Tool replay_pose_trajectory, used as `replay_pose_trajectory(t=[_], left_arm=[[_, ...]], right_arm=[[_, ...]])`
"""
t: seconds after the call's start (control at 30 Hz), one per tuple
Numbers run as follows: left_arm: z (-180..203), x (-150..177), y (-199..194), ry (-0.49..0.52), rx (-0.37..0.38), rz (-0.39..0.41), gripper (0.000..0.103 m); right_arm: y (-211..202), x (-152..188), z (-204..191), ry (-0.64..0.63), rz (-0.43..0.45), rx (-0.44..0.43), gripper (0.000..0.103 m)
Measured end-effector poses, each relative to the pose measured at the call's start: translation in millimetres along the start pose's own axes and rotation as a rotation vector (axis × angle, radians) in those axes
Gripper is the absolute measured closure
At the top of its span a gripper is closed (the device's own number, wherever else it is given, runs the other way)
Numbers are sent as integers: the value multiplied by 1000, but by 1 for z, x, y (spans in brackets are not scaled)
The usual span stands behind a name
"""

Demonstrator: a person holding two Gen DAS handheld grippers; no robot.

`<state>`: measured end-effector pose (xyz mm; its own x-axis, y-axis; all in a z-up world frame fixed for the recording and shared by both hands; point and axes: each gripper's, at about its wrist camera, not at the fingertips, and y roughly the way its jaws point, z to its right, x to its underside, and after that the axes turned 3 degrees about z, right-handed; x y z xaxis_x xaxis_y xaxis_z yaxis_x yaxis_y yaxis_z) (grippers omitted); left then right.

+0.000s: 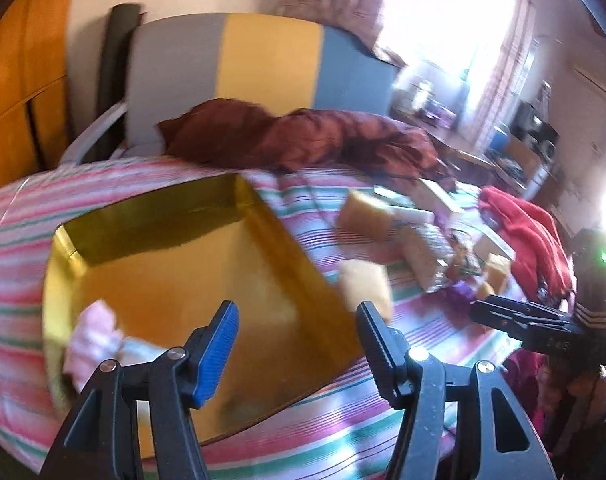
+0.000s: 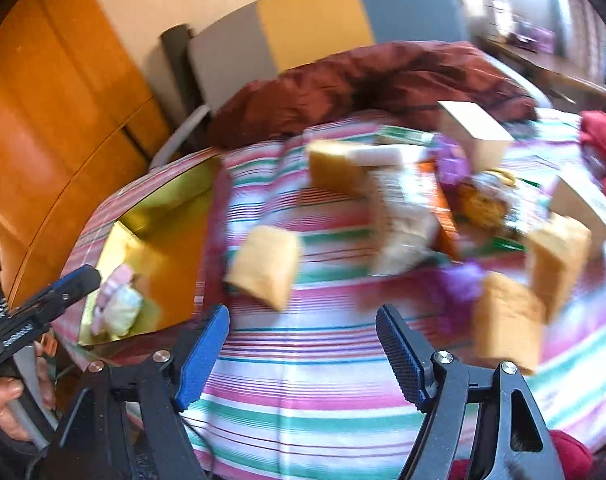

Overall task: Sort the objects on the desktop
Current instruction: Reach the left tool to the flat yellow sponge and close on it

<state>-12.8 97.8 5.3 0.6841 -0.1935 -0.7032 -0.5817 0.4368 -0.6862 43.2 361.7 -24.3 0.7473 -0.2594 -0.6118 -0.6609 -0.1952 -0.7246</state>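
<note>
A shallow gold tray [image 1: 191, 280] lies on the striped cloth with a pink and white bundle [image 1: 97, 336] in its near left corner. My left gripper [image 1: 298, 308] hovers open over the tray's near edge, nothing between its fingers. Just past its right finger lies a yellow sponge block [image 1: 365, 284]. My right gripper [image 2: 303, 312] is open above bare cloth, with one sponge block [image 2: 265, 266] ahead to the left and two more [image 2: 507, 320] [image 2: 559, 256] to the right. In the right wrist view the tray [image 2: 163, 240] and the left gripper [image 2: 75, 280] show at the left.
A blurred heap of small boxes [image 2: 475, 132], purple scraps [image 2: 461, 280], a wrapped packet [image 2: 403, 224] and another sponge [image 2: 335, 166] covers the far cloth. A dark red quilt [image 2: 363, 84] and a chair back [image 1: 263, 64] lie behind. Red cloth [image 1: 531, 232] sits at the right.
</note>
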Motion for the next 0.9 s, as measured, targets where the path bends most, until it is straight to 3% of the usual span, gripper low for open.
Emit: replay_pose_trajectory(t=[0.2, 0.4, 0.6, 0.9], left_arm=[[54, -17, 34, 116, 67, -66, 42], [89, -23, 82, 184, 62, -159, 41], [96, -21, 122, 209, 9, -252, 40], [88, -20, 154, 229, -89, -313, 40]], right_arm=[[-13, -1, 34, 62, 30, 52, 26], [-17, -2, 48, 91, 49, 58, 21], [-12, -8, 55, 86, 51, 47, 19], [-4, -11, 67, 113, 51, 19, 17]])
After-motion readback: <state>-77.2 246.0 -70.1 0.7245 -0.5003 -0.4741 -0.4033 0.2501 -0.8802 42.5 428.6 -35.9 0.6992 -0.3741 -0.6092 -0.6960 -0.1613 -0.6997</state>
